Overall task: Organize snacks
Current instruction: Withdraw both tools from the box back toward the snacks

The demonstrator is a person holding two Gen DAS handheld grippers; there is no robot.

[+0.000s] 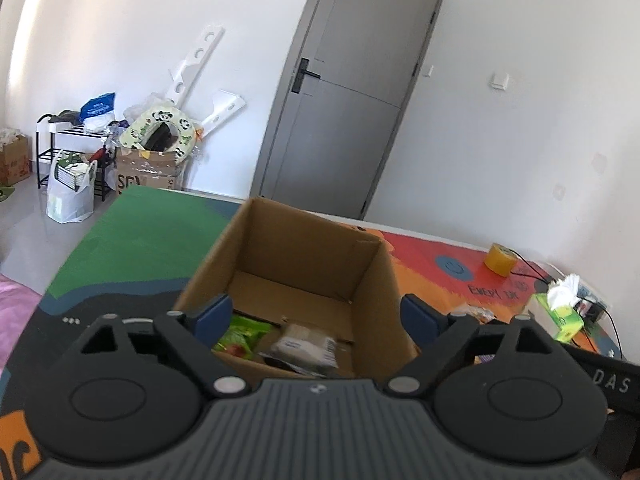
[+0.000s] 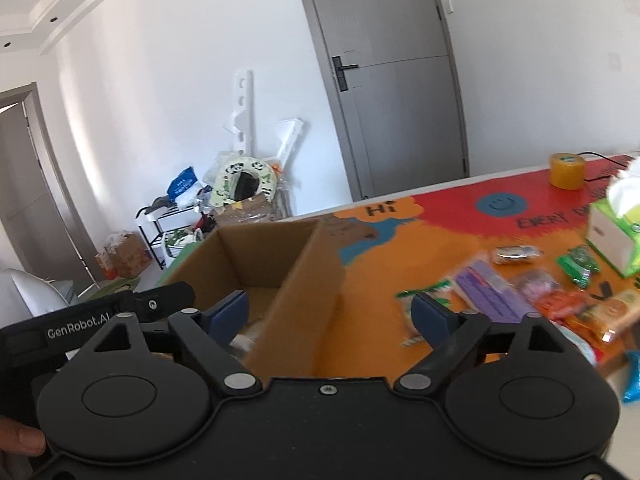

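Both your left hand-held gripper [image 1: 316, 316] and right hand-held gripper [image 2: 330, 312] hang spread and empty. The cardboard box [image 1: 304, 264] holds two packets; remaining snacks [image 2: 520, 292] lie toward the counter's right edge for collection.

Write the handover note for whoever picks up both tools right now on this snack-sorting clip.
Left tool: open, empty, above the cardboard box.
Right tool: open, empty, over the box's right wall, beside the loose snacks.
Done: a green packet and a pale wrapped snack lie in the box.
Left: a pile on the mat right of the box, including a purple packet, a small green packet and orange packets. The tissue box and tape roll are not snacks.
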